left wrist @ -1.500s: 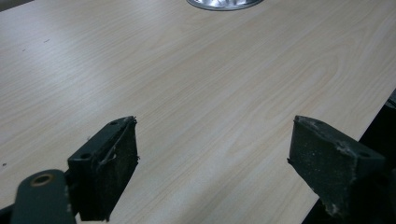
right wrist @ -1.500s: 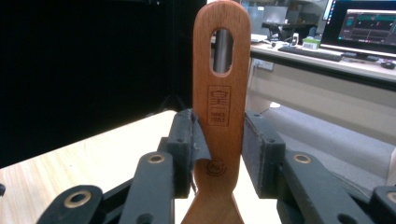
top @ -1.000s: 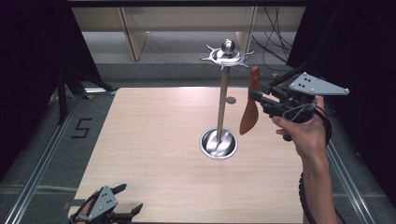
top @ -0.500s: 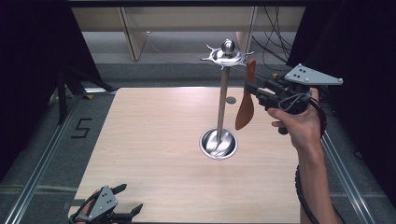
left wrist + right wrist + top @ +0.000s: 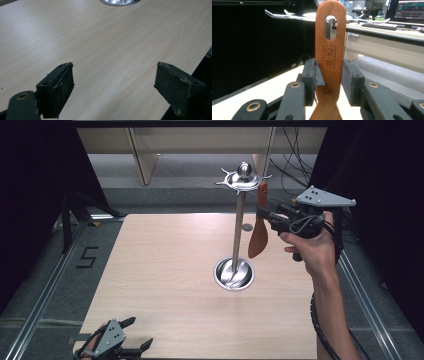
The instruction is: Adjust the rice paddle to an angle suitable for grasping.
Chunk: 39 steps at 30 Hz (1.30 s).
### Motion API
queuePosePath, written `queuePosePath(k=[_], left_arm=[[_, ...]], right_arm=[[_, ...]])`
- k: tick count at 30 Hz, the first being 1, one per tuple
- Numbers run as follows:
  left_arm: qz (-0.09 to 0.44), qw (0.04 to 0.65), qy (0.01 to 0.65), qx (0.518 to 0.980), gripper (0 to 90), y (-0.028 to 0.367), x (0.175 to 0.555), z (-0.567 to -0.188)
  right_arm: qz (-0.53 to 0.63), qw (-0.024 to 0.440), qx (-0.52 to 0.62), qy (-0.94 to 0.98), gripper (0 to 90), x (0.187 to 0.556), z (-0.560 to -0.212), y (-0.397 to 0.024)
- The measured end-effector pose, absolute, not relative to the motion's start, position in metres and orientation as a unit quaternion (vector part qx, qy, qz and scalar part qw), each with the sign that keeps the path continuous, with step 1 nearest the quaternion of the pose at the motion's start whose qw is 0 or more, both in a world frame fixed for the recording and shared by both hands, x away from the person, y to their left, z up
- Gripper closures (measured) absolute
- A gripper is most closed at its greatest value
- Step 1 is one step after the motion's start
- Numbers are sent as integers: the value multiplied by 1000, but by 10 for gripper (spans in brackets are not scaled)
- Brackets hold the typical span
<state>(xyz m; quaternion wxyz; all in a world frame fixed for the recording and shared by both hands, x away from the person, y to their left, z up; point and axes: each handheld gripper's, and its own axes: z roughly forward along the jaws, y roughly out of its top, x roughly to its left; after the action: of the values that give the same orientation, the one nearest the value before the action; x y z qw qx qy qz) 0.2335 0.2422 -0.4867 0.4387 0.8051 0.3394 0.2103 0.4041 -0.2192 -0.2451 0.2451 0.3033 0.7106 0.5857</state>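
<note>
A wooden spatula (image 5: 258,232) hangs upright from my right gripper (image 5: 264,213), which is shut on its handle just right of the stand's pole. The metal hanging stand (image 5: 238,227) has a round base dish (image 5: 233,274) and a ring of hooks (image 5: 243,181) at the top. In the right gripper view the spatula handle (image 5: 330,53) sits between the pads (image 5: 310,75), and a hook (image 5: 329,23) shows through its slot. My left gripper (image 5: 139,332) rests open at the table's near left corner; in the left gripper view its jaws stand wide apart with nothing between them.
The light wooden table (image 5: 165,270) has dark drops and metal rails (image 5: 42,295) on both sides. A small round mark (image 5: 247,227) lies behind the pole. Shelving and cables stand beyond the far edge. The stand base (image 5: 119,2) shows ahead of the left gripper.
My right gripper has carried the spatula leftward and a little higher, bringing its slotted end close to the stand's hooks. The left gripper has stayed put.
</note>
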Motion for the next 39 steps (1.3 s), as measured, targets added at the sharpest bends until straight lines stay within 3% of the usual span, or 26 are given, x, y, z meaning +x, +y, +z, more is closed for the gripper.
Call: queuePosePath(k=[7, 8, 16, 17, 21, 30, 39], left_arm=[[211, 441, 340, 804, 149, 242, 233, -487], [210, 440, 340, 804, 149, 242, 233, -487], [210, 440, 338, 805, 149, 241, 233, -487], [210, 441, 339, 804, 149, 241, 233, -487], [210, 441, 339, 804, 149, 242, 233, -487], [208, 440, 341, 804, 149, 241, 233, -488], [206, 433, 338, 810, 149, 242, 234, -488]], right_arm=[[589, 250, 299, 708, 670, 406, -248, -220], [591, 233, 307, 709, 670, 404, -248, -220], [598, 223, 314, 703, 655, 401, -250, -222], [593, 238, 308, 705, 629, 400, -251, -223], [599, 224, 322, 698, 592, 396, -253, -225], [596, 239, 324, 695, 447, 378, -262, -236], [583, 244, 328, 702, 416, 363, -285, -244]])
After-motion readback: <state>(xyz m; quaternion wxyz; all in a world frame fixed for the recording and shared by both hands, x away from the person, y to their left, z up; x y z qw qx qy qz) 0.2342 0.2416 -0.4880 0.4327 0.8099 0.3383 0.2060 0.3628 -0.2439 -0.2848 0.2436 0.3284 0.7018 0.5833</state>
